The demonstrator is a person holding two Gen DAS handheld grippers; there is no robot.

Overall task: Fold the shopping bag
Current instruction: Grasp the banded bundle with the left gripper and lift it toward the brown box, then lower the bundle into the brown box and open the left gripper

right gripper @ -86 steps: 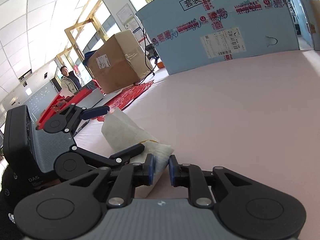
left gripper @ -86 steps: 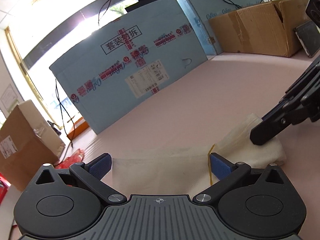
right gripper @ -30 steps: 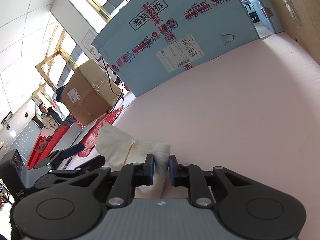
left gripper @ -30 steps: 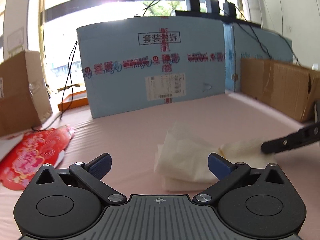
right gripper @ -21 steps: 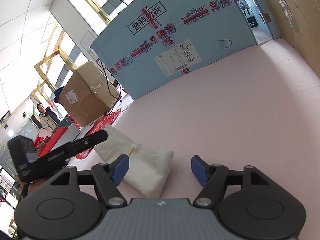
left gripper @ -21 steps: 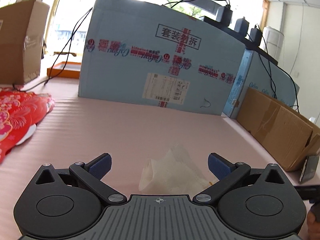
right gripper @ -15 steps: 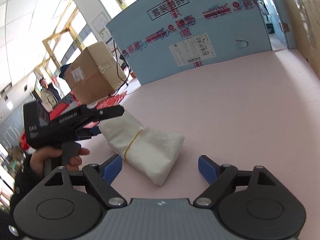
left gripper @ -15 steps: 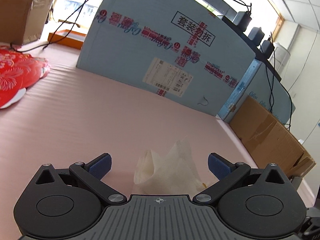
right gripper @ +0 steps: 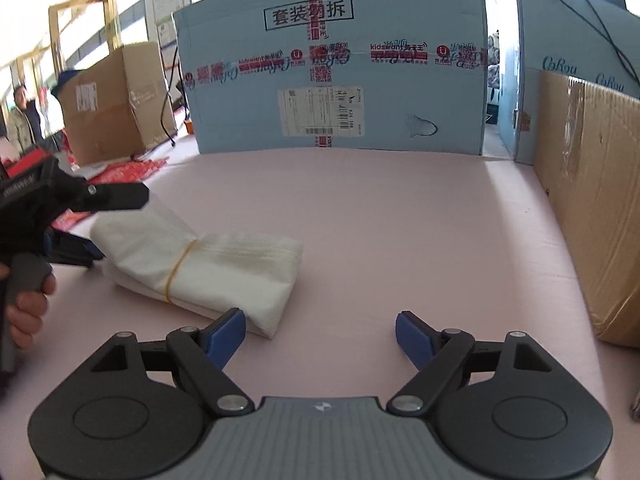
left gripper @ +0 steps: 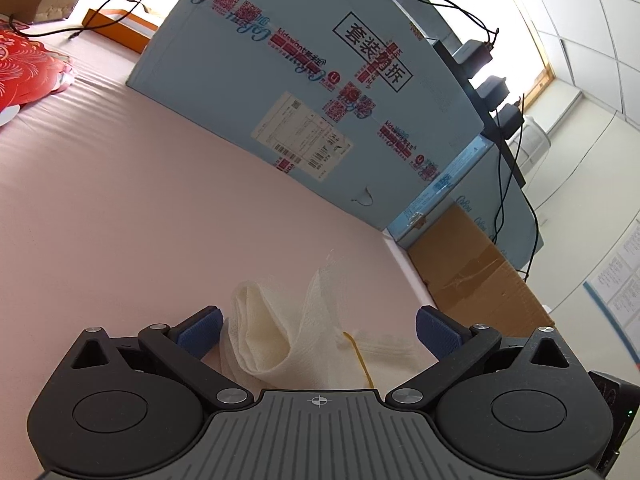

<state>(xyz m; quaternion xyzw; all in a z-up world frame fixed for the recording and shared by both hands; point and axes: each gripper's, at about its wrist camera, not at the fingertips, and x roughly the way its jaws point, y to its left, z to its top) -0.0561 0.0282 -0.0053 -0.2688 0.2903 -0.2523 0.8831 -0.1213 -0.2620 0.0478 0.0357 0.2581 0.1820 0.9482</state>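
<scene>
The folded white mesh shopping bag (right gripper: 224,268) lies on the pink tabletop (right gripper: 400,220), bound by a yellow rubber band (right gripper: 178,266). My right gripper (right gripper: 320,322) is open just behind the bag's folded end, which lies by its left pad; nothing is between the pads. In the left wrist view the bag's loose end (left gripper: 280,340) flares up between the wide-open fingers of my left gripper (left gripper: 318,322), and the pads stand clear of it. From the right wrist view the left gripper (right gripper: 124,227) straddles that loose end, held by a hand (right gripper: 24,312).
A big light-blue carton (right gripper: 332,68) walls off the back of the table. A brown carton (right gripper: 592,200) stands along the right edge and another (right gripper: 116,100) at the back left. Red printed bags (left gripper: 24,68) lie far left. A person (right gripper: 22,120) stands beyond.
My right gripper let go of the bag's folded end and opened wide. My left gripper rolled and closed in on the bag's loose end, staying open.
</scene>
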